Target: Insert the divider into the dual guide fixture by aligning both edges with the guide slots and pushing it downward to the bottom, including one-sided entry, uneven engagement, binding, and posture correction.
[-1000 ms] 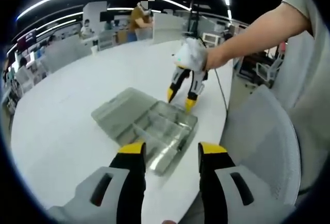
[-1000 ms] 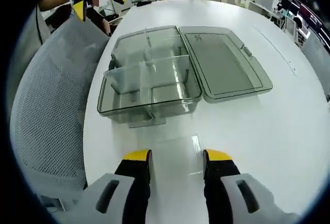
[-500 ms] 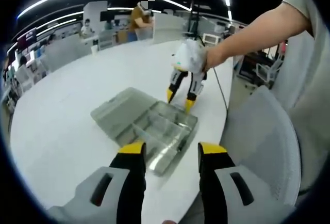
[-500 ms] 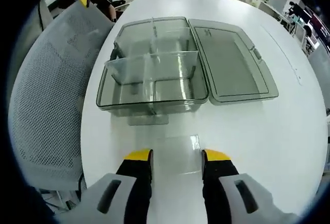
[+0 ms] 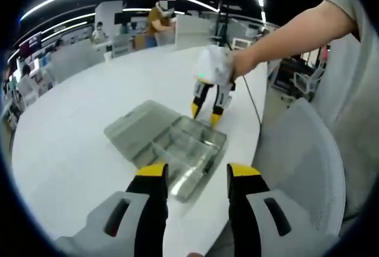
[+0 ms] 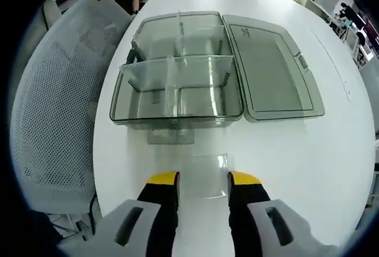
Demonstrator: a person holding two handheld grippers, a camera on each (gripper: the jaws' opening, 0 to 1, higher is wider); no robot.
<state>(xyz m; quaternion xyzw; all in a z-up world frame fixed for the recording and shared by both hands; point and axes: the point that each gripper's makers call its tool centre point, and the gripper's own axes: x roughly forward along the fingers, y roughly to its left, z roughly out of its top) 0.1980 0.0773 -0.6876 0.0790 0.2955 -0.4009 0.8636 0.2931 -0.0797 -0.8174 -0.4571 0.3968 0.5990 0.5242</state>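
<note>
A clear grey compartment box [image 6: 177,76] lies on the white table [image 6: 331,150] with its lid [image 6: 272,70] folded open to the right. Clear partitions stand inside it. A thin clear divider sheet [image 6: 201,174] lies flat on the table in front of the box, between the yellow tips of my right gripper [image 6: 203,180], whose jaws stand open on either side of it. In the left gripper view the box [image 5: 169,144] sits ahead of my left gripper [image 5: 195,173], open and empty above the table edge. Beyond the box a hand holds the right gripper [image 5: 206,110] pointing down.
A grey mesh chair [image 6: 53,103] stands against the table edge beside the box; in the left gripper view the chair [image 5: 299,162] is at the right. A small clear tab [image 6: 170,136] lies at the box's front wall. People and desks fill the far room.
The right gripper's view has closed in on the box and looks down more steeply. Its jaws have narrowed a little around the divider sheet. The left gripper has held still.
</note>
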